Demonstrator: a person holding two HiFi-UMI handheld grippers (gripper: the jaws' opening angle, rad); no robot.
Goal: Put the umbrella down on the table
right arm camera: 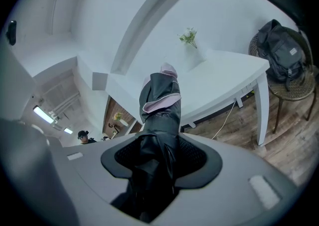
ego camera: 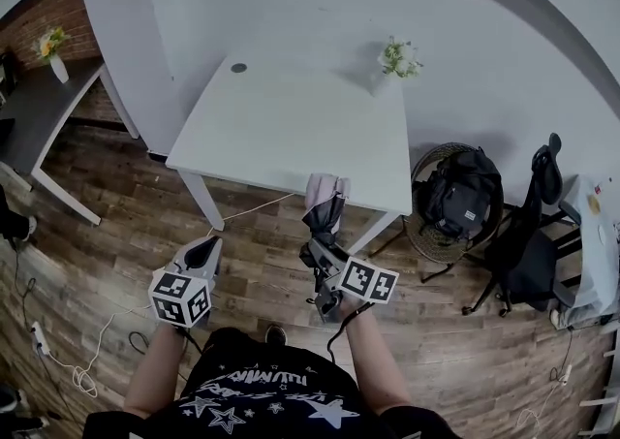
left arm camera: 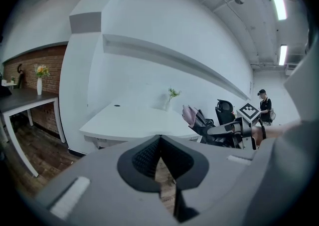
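Holding the umbrella clamped, right hand-held gripper should clear the worktop edge, then lower flat; left hand-held gripper closed, empty.

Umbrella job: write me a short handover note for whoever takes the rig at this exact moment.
Left gripper: shut, nothing in it, over the floor short of the white table.
Right gripper: shut on the folded umbrella, held in the air with its far end toward the table's near edge.
Done: umbrella is gripped and close to the table.
Left: bring it over the tabletop, lay it down, open the jaws.
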